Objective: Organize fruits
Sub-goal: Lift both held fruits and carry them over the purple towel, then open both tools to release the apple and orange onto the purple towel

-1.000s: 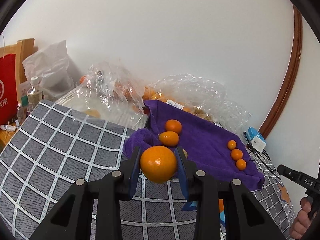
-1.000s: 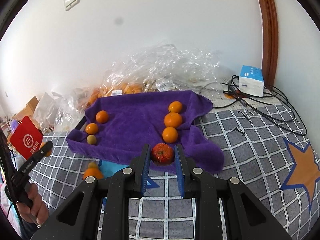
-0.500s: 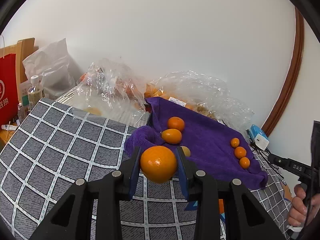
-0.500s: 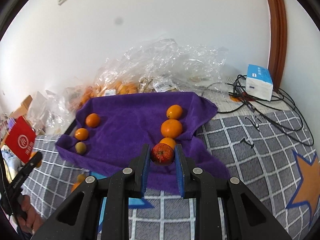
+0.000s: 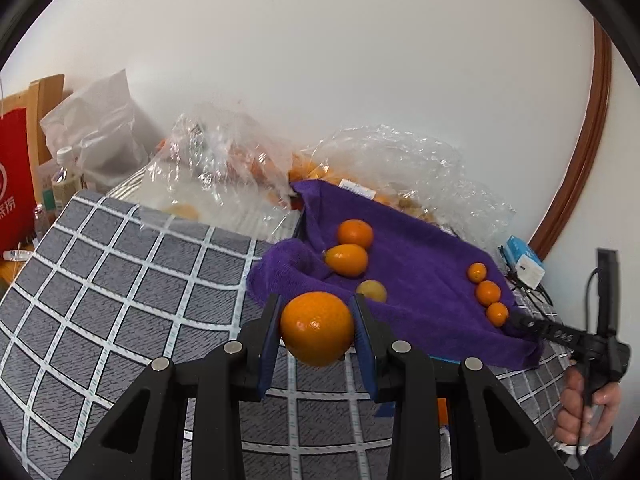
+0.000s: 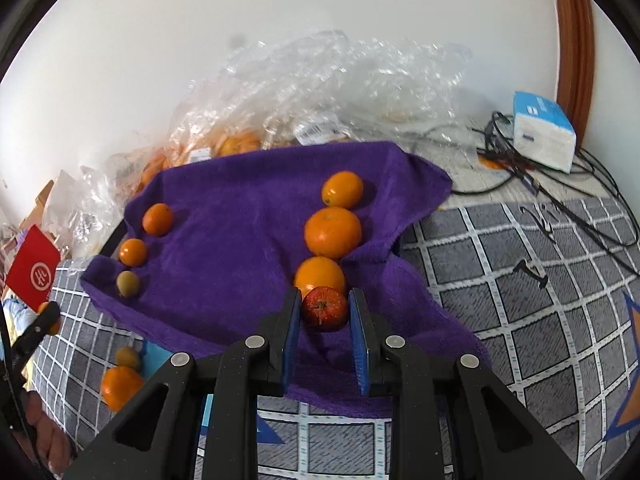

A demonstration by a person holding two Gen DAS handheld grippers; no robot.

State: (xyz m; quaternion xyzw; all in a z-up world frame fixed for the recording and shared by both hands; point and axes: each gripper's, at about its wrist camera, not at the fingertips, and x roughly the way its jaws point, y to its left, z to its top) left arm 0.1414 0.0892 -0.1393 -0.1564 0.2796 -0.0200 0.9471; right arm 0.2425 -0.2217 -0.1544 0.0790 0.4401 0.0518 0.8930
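Note:
My left gripper (image 5: 317, 332) is shut on a large orange (image 5: 317, 328), held above the checked cloth just short of the purple towel (image 5: 420, 280). My right gripper (image 6: 324, 314) is shut on a small red fruit (image 6: 324, 307), low over the purple towel (image 6: 240, 240), right behind a row of three oranges (image 6: 333, 232). On the towel's left side lie two small oranges (image 6: 157, 219) and a greenish fruit (image 6: 128, 283). An orange (image 6: 120, 386) and a small greenish fruit (image 6: 127, 356) lie on the checked cloth off the towel.
Crumpled clear plastic bags (image 6: 320, 92) with more fruit sit behind the towel. A blue and white box (image 6: 544, 136) and black cables (image 6: 560, 200) lie at the right. A red bag (image 5: 14, 176) and a bottle (image 5: 66, 176) stand at the left.
My right gripper has moved forward over the towel with the red fruit, up to the row of oranges. My left gripper has edged closer to the towel with its orange.

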